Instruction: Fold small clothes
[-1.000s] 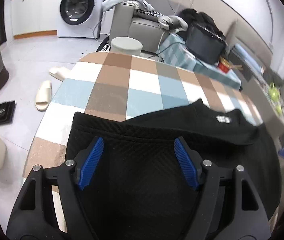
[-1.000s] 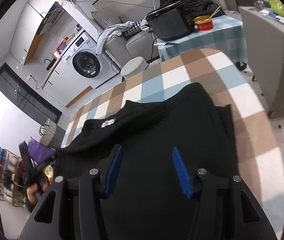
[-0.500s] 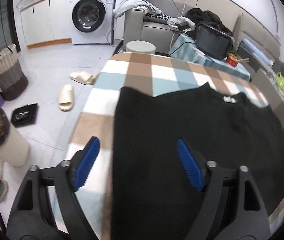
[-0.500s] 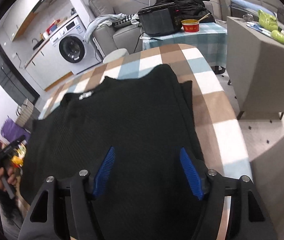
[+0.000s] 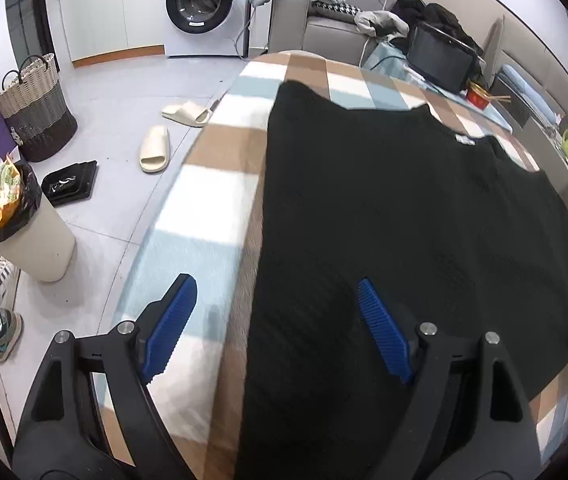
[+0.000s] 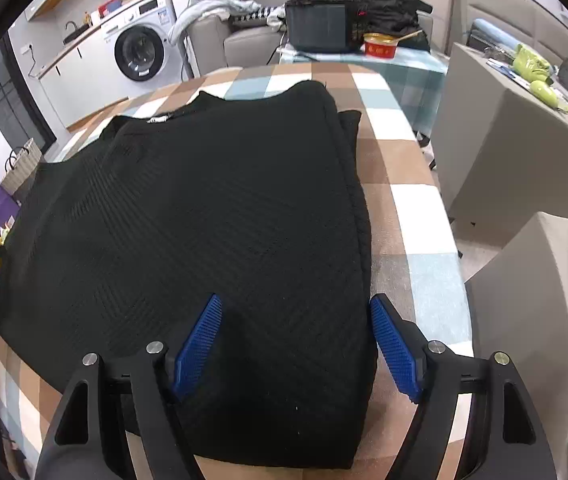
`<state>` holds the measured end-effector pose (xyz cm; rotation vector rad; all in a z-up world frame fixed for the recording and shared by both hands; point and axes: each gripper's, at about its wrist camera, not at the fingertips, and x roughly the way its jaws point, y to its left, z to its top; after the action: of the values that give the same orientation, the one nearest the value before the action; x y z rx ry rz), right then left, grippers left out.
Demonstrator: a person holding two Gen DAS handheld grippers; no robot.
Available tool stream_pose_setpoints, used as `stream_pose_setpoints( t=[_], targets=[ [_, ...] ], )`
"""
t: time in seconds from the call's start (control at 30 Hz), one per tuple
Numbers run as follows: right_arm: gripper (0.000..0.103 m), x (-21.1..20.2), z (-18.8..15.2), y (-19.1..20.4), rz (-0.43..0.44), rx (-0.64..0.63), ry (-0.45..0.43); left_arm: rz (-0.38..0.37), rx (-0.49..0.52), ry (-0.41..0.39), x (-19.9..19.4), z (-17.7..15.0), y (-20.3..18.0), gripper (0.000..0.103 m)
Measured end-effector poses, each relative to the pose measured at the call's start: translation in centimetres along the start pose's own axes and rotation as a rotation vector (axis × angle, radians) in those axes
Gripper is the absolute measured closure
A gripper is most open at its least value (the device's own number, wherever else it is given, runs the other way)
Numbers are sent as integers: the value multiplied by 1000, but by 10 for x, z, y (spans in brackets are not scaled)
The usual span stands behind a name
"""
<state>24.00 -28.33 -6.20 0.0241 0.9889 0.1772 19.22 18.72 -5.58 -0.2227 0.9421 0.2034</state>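
- Because the black garment point(image 6: 203, 208) lies flat on the checked table point(image 5: 211, 200), both sides are reachable.
- Left gripper point(image 5: 271, 320) and right gripper point(image 6: 296, 340), the 2 with jaws apart and holding nothing, straddle its side edges, probably to pinch them.

My black top point(image 5: 404, 220) hides much of the checked surface point(image 5: 219, 184). Its near hem runs behind my gripper bodies. The neck label point(image 6: 158, 119) is too small to read.
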Motion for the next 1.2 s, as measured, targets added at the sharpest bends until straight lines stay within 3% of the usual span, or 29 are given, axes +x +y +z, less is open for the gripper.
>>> stream_pose_setpoints(
  t=[0.33,0.43,0.6,0.73,0.8,0.83,0.9,0.93,1.0,1.1,1.2],
  targets=[
    [25,0,-14,-2,26,31,8,-39,40,23,-1,-17,-14,22],
    [25,1,-19,2,38,28,22,-59,53,16,-1,-17,-19,37],
    [25,-16,-26,-8,136,91,-29,-67,66,22,-6,-17,-22,38],
    [26,-12,-24,-16,150,121,-18,-86,66,21,-7,-20,-21,38],
    [35,-8,-22,-16,157,127,-15,-92,62,21,-6,-20,-21,39],
    [38,-5,-21,-17,159,135,-12,-95,63,17,-6,-21,-20,46],
    [59,-2,-20,-18,131,142,-13,-80,57,6,-5,-21,-17,57],
    [62,-2,-20,-19,134,145,-17,-78,53,1,-4,-22,-16,65],
    [82,-10,-21,-16,144,130,-65,-93,41,-10,-5,-21,-12,75],
    [89,-30,-24,-8,140,82,-114,-90,46,-24,-8,-21,-8,78],
    [88,-27,-32,-6,92,53,-49,-98,36,-8,-4,-20,-2,78]
  ],
)
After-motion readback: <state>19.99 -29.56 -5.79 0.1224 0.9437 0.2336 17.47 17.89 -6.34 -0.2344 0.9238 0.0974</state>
